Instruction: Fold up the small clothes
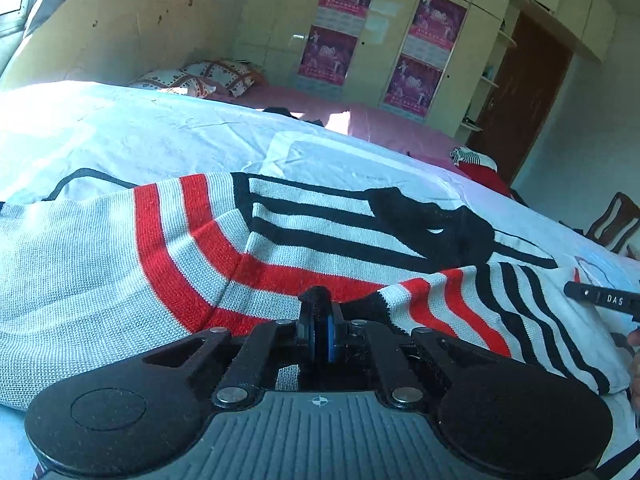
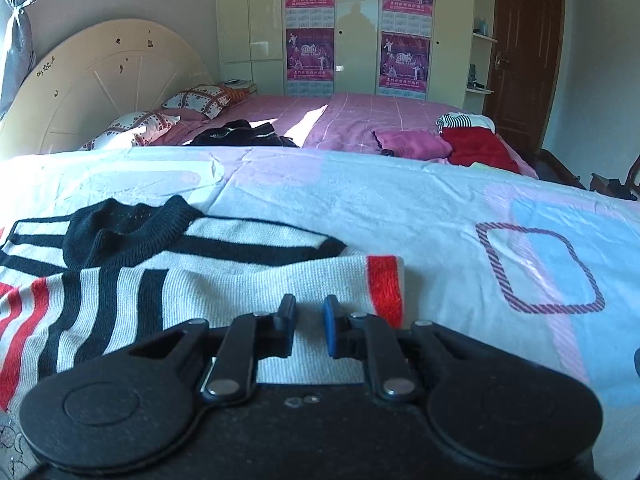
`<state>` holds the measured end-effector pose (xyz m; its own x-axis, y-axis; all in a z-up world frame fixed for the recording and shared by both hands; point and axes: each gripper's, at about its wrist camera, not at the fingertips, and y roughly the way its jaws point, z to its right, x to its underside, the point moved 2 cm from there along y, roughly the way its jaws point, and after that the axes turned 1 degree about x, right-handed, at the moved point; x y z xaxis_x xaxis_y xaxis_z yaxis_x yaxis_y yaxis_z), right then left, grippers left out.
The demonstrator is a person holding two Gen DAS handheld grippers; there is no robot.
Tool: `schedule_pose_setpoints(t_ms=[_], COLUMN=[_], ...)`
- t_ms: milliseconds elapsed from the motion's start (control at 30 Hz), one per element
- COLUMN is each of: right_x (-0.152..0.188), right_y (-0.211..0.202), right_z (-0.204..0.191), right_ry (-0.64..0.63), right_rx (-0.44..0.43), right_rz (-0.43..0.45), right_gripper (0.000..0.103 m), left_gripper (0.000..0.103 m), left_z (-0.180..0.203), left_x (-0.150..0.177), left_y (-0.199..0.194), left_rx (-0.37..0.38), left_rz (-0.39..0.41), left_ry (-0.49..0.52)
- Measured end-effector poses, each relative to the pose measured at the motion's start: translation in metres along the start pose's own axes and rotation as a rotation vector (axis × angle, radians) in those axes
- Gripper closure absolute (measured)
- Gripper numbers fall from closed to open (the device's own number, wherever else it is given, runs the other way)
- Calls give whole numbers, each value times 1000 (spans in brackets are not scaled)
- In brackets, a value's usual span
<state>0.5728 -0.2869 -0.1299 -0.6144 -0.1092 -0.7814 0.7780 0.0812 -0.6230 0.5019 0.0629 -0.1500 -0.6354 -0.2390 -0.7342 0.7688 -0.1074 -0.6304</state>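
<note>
Left claw (image 1: 320, 312) pinched shut on the striped sweater (image 1: 120, 248); right claw (image 2: 310, 320) stands slightly apart over its sleeve.

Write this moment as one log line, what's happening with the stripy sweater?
step: folding | striped sweater: on bed | left gripper: shut on sweater | right gripper: open

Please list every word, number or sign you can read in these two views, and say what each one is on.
"DAS": white letters on the black bar at the right edge of the left wrist view.
"2010": large numerals on the pink posters on the wardrobe doors.
The posters' smaller lines and calendar grids are too small to read.
Crosshair sign: on the left gripper body; no words.
</note>
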Motion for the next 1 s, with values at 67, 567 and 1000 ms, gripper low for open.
schedule_pose_setpoints(t_ms=[67,567,1000], right_x=[-8,4,65], right_y=[10,0,-126], right_z=[7,-41,-40], right_ry=[1,-79,-10], right_rx=[35,-42,23], right_rz=[12,-26,3], right_gripper=[90,91,79], left_gripper=[98,92,25], left_z=[0,5,-183], left_x=[-1,-5,34], left_y=[0,-2,-150], left_rx=[2,-27,-200], left_rz=[1,-31,216], left_ry=[4,14,-400])
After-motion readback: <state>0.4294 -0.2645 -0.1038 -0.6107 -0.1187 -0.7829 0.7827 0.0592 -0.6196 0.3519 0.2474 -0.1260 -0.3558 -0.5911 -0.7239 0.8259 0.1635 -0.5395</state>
